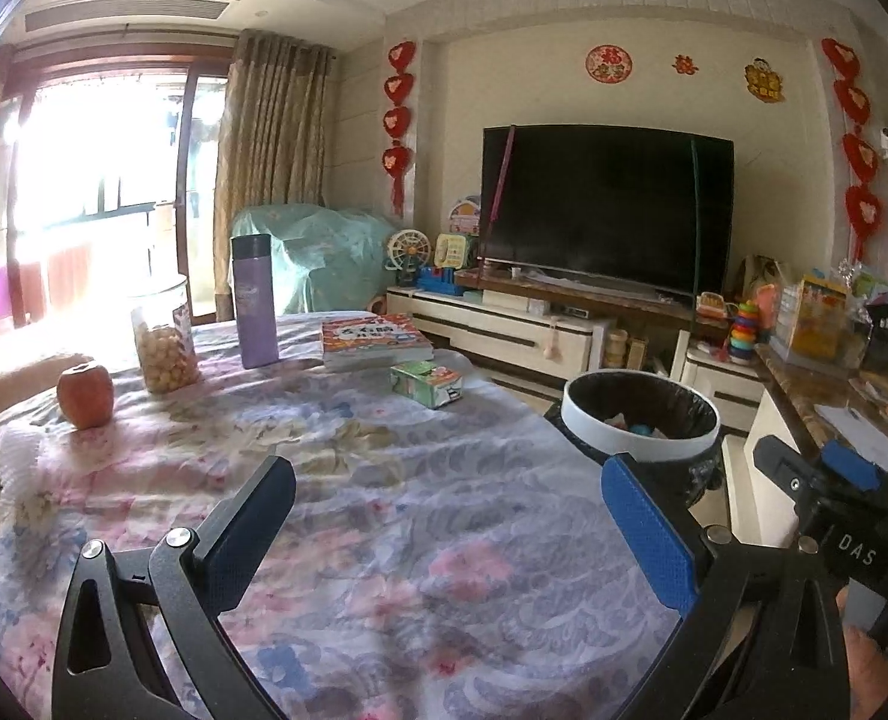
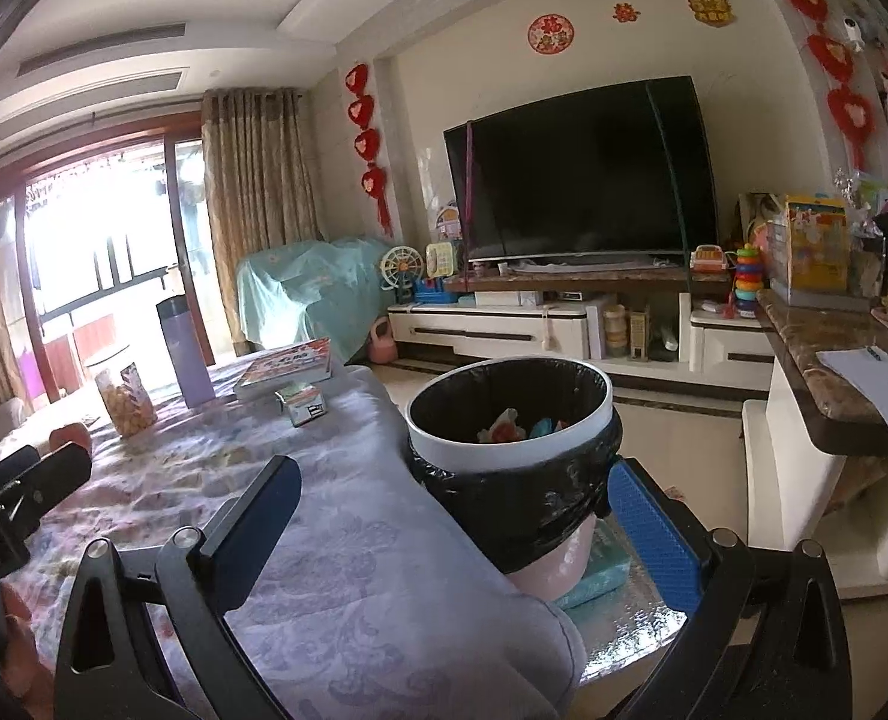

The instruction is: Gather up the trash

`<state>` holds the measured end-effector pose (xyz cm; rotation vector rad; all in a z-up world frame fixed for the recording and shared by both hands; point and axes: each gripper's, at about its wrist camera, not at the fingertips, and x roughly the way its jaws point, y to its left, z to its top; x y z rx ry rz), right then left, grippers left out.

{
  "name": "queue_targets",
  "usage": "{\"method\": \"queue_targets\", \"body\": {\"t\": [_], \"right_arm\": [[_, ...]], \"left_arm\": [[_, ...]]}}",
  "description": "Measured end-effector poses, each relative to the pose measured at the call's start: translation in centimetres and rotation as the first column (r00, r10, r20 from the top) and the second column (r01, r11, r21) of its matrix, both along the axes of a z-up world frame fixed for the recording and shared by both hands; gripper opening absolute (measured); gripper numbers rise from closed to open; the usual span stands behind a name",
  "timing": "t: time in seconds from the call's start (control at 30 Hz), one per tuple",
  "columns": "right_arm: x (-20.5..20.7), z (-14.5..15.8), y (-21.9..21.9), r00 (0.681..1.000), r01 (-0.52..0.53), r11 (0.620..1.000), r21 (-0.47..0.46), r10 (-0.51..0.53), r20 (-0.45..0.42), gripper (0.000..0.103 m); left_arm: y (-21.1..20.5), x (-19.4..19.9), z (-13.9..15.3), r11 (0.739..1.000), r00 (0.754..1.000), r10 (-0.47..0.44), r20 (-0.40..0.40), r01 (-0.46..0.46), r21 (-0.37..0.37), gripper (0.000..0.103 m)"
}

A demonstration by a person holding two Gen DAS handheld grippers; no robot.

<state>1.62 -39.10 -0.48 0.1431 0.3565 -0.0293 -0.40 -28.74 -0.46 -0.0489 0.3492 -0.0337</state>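
Two grippers are held wide apart and empty above the flowered tablecloth (image 1: pixel 384 480): the left gripper (image 1: pixel 450 534) faces the table, the right gripper (image 2: pixel 456 540) the bin (image 2: pixel 510 420) at the table's edge, probably for drop-offs. Scraps already lie inside. At eleven o'clock from the left gripper sits a bitten apple (image 1: pixel 84 394), likely trash; at twelve, a small carton (image 1: pixel 426 383).
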Motion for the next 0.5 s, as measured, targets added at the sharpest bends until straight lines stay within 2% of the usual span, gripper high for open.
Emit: {"method": "queue_targets", "body": {"t": [0.5], "right_arm": [[-0.71, 0.28, 0.06, 1.0, 0.004, 1.0, -0.009, -0.004, 0.017, 0.103]], "left_arm": [[0.32, -0.25, -0.22, 1.0, 1.0, 0.001, 0.011, -0.001, 0.005, 0.103]]}}
